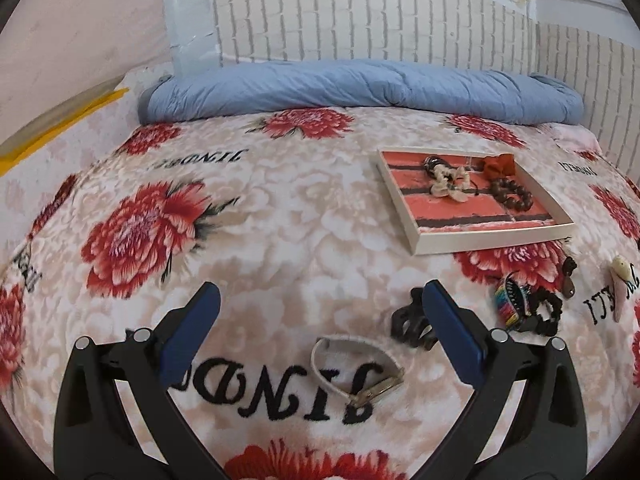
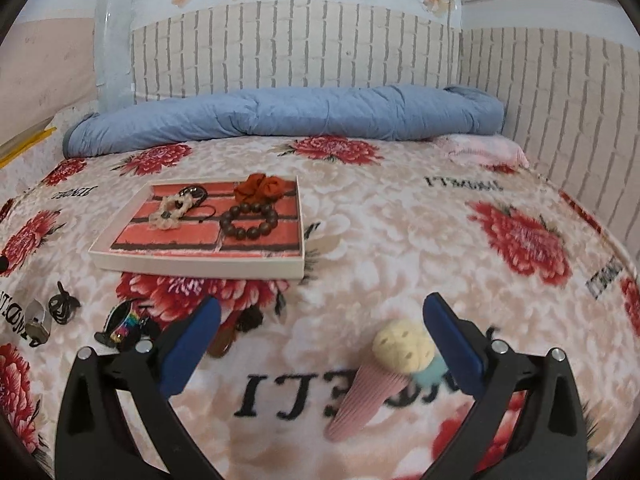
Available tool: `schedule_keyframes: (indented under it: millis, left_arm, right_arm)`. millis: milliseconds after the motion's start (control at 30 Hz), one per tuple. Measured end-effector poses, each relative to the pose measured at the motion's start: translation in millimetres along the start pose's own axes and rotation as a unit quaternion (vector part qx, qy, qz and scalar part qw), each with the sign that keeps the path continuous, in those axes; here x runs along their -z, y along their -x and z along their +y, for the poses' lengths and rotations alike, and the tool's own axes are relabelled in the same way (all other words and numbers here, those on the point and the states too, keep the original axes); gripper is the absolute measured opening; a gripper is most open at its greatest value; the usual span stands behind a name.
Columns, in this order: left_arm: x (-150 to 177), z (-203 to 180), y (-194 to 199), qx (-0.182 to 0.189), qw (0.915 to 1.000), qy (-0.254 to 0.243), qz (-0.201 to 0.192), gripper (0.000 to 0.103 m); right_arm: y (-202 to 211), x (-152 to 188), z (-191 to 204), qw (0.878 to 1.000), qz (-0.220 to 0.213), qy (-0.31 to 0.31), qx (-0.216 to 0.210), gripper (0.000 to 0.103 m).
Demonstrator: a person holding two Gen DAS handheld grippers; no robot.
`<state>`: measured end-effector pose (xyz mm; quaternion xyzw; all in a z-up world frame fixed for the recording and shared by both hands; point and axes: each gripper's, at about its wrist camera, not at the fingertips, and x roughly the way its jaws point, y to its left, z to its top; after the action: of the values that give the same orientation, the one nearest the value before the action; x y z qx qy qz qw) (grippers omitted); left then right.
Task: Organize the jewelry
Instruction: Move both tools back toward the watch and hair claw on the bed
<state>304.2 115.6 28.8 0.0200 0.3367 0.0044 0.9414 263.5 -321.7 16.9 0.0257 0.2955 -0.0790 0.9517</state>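
Observation:
A shallow white tray (image 1: 484, 242) (image 2: 200, 268) with a red brick-pattern floor lies on the flowered bedspread. In it are a cream scrunchie (image 1: 450, 182) (image 2: 170, 210), a brown bead bracelet (image 1: 512, 192) (image 2: 248, 220), a red fabric flower (image 1: 500, 162) (image 2: 260, 188) and a dark ring piece (image 2: 194, 192). My left gripper (image 1: 320, 304) is open above a white strap bracelet (image 1: 352, 364) with a metal clasp; a dark claw clip (image 1: 410, 324) sits by its right finger. My right gripper (image 2: 322, 312) is open over an ice-cream-cone hair clip (image 2: 384, 372).
A rainbow clip (image 1: 510, 304) (image 2: 124, 326), a black scrunchie (image 1: 544, 312) and a brown clip (image 1: 568, 276) (image 2: 224, 340) lie loose in front of the tray. A rolled blue quilt (image 1: 360, 88) (image 2: 280, 114) lines the far edge under the brick-pattern wall.

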Motion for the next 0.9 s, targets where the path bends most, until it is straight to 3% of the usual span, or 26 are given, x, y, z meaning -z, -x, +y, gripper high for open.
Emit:
schedule_keyframes:
  millis: [100, 300, 900]
  left_arm:
    - [9, 6, -7, -0.005, 0.9999, 0.010, 0.003, 0.098]
    - [22, 5, -16, -0.024, 0.9996, -0.015, 0.011, 0.098]
    - [40, 38, -42, -0.009, 0.9990, 0.013, 0.042, 0.097]
  right_arm:
    - [-5, 11, 6, 1.000, -0.001, -0.003, 0.003, 0.099]
    - [-14, 22, 17, 1.000, -0.002, 0.007, 0.013, 0.099]
    - [-47, 38, 36, 0.999, 0.021, 0.010, 0.035, 0.099]
